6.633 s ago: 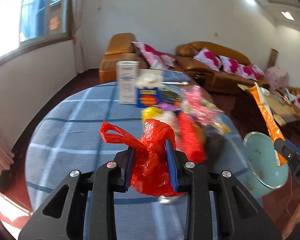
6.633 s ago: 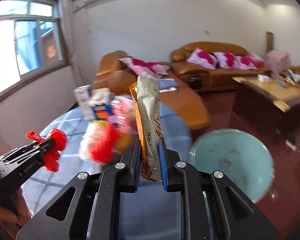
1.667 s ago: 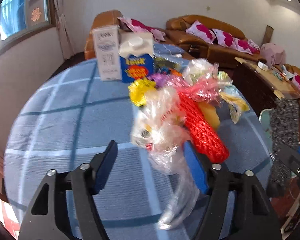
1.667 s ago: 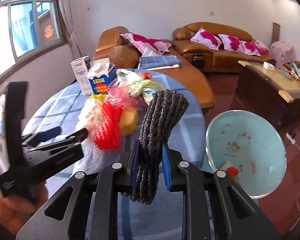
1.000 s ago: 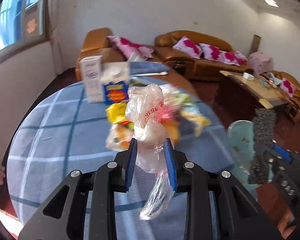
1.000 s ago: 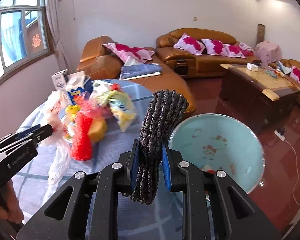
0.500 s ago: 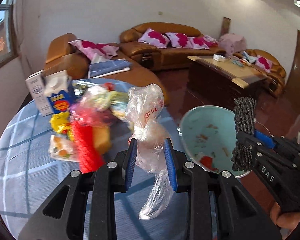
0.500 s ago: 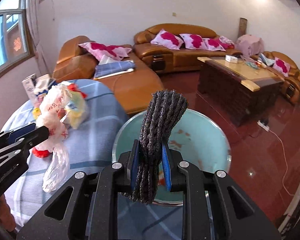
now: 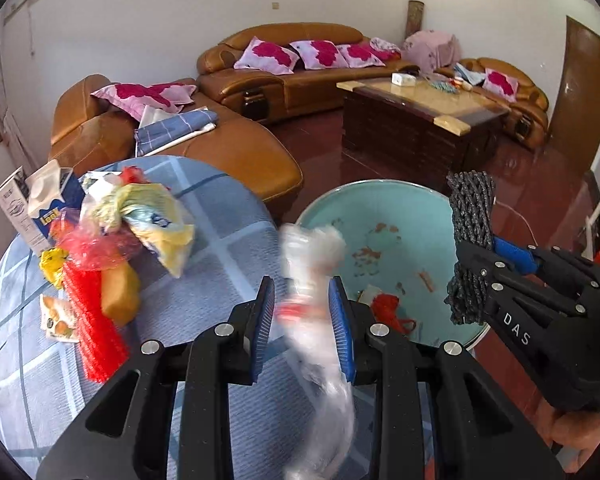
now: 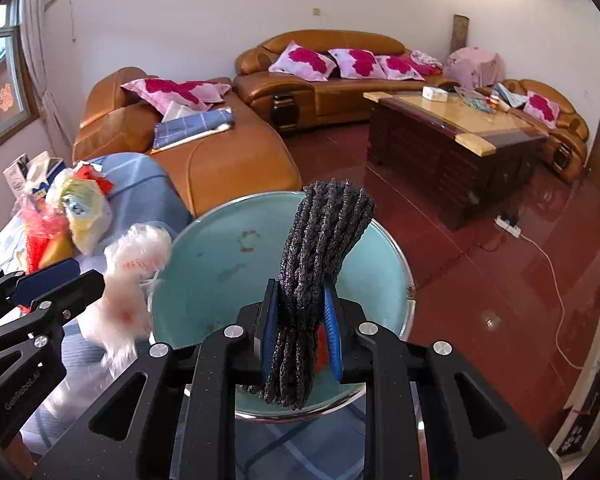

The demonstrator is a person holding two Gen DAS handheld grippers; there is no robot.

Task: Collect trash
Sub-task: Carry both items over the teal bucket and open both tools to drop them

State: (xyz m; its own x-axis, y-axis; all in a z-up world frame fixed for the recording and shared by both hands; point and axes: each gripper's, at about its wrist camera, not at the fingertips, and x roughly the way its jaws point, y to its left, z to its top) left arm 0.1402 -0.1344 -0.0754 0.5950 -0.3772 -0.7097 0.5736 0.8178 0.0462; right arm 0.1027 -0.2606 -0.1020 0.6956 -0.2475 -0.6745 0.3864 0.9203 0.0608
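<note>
Your left tool point(image 9: 302, 312) grips a clear bag point(image 9: 316, 280) (blurred); right tool point(image 10: 299, 322) clamps dark rope point(image 10: 320, 256) over the bin point(image 10: 204, 256). Only left view shows red trash point(image 9: 388, 310) inside.

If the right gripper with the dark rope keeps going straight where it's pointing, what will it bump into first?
Probably the inside of the teal bin. The right gripper points down into its mouth, and nothing shows between them, though depth is unclear.

Both grippers are matte black plastic with blue ribbed pads point(image 9: 342, 312) and round silver screws point(image 10: 367, 327). The right gripper point(image 9: 496, 264) bears white letters "DAS".
</note>
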